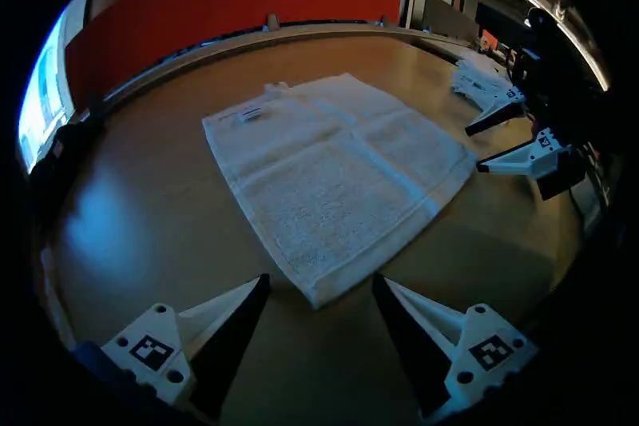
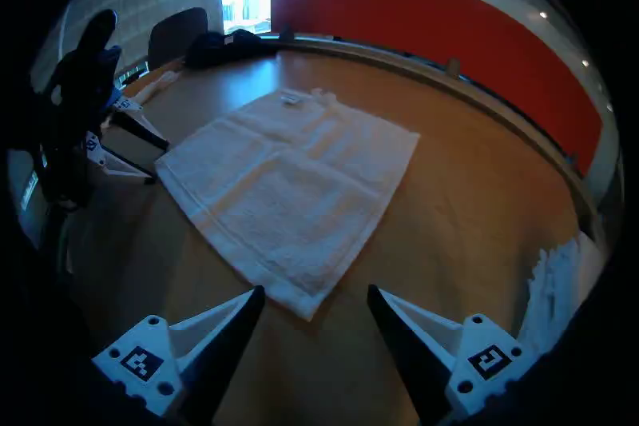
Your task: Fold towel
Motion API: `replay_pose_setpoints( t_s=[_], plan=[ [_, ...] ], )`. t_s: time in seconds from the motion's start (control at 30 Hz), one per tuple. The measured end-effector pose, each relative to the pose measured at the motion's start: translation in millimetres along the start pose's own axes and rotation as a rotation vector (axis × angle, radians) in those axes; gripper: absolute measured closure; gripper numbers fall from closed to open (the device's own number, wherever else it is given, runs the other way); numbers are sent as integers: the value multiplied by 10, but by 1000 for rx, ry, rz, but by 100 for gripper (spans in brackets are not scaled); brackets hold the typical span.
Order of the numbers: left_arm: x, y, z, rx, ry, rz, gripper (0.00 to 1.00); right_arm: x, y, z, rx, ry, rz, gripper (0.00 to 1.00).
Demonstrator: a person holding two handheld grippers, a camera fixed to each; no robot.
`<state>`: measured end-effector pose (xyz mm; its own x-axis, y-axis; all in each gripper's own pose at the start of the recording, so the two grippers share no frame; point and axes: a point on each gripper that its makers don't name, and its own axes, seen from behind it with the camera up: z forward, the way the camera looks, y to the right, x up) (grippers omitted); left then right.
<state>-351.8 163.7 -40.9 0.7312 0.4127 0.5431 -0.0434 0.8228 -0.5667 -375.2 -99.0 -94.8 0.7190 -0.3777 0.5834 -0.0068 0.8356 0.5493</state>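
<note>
A white, nubbly terry-cloth towel [image 1: 335, 178] lies on a smooth, slightly glossy wooden table [image 1: 160, 218].

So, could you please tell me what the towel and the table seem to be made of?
Towel: white terry cloth, likely cotton. It has a nubby looped pile with flatter woven bands near the hems.
Table: wood or wood-look laminate, I can't tell which. The brown top is smooth, with a soft sheen that reflects light.
</note>
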Motion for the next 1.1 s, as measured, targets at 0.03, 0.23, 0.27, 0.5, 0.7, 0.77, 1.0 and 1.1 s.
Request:
replay_pose_setpoints(
  t_s=[0.03, 0.23, 0.27, 0.5, 0.7, 0.77, 1.0, 1.1],
  plan=[
    [-6, 1, 1, 1, -1, 6, 5, -6, -1, 5, 0, -1, -3, 1],
    [-19, 7, 14, 10, -5, 34, 5, -39, -20, 32, 8, -11, -10, 5],
    [-18, 8, 16, 11, -5, 36, 5, -44, -22, 37, 10, -12, -10, 5],
    [-12, 7, 24, 14, -4, 35, 5, -39, -33, 47, 25, -9, 2, 13],
    [1, 5, 38, 15, -7, 34, 8, -43, -39, 51, 36, -7, 3, 18],
    [4, 1, 44, 15, -7, 34, 10, -45, -35, 50, 38, -7, 3, 21],
    [22, 53, 73, 8, -11, 54, 24, -39, -30, 50, 45, -9, 1, 33],
    [27, 67, 78, 9, -13, 54, 29, -38, -30, 50, 49, -11, 4, 40]
  ],
)
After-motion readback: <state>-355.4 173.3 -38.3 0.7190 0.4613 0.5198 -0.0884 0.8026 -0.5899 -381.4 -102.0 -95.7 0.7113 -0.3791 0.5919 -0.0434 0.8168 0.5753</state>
